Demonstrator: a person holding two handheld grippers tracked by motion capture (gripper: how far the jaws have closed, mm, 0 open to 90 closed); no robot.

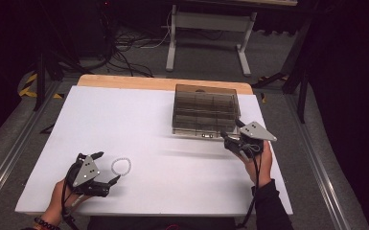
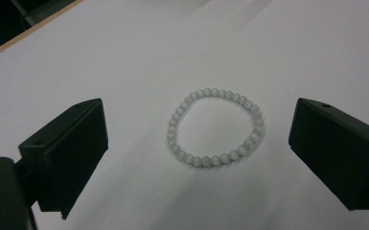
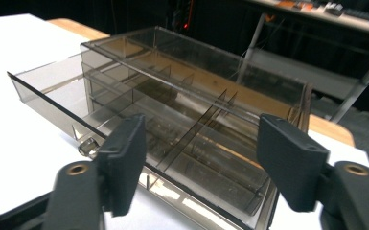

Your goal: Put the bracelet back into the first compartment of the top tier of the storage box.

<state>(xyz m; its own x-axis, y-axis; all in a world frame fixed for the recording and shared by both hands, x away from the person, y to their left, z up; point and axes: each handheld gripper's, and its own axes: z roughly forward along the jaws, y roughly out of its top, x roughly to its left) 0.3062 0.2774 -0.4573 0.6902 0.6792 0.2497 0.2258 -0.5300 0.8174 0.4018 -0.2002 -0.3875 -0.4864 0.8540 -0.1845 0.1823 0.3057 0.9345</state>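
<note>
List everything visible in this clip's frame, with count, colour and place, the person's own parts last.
bead bracelet: 1, pale whitish, flat on the white table top, near left, between the left claw's open jaws, untouched
drawer box: 1, smoky clear plastic with dividers, far right of the table, one drawer pulled partly out
table: 1, white top, wooden far edge
white frame stand: 1, on the floor beyond the table
floor cables: several, dark, beyond the table
left claw: 1, black, open around the bracelet
right claw: 1, black, open, at the box's near right corner
hands: 2, holding the claws

Pale grey-white bead bracelet [image 2: 215,127], smoky brown clear drawer box [image 1: 205,111], white table [image 1: 139,143]
</note>
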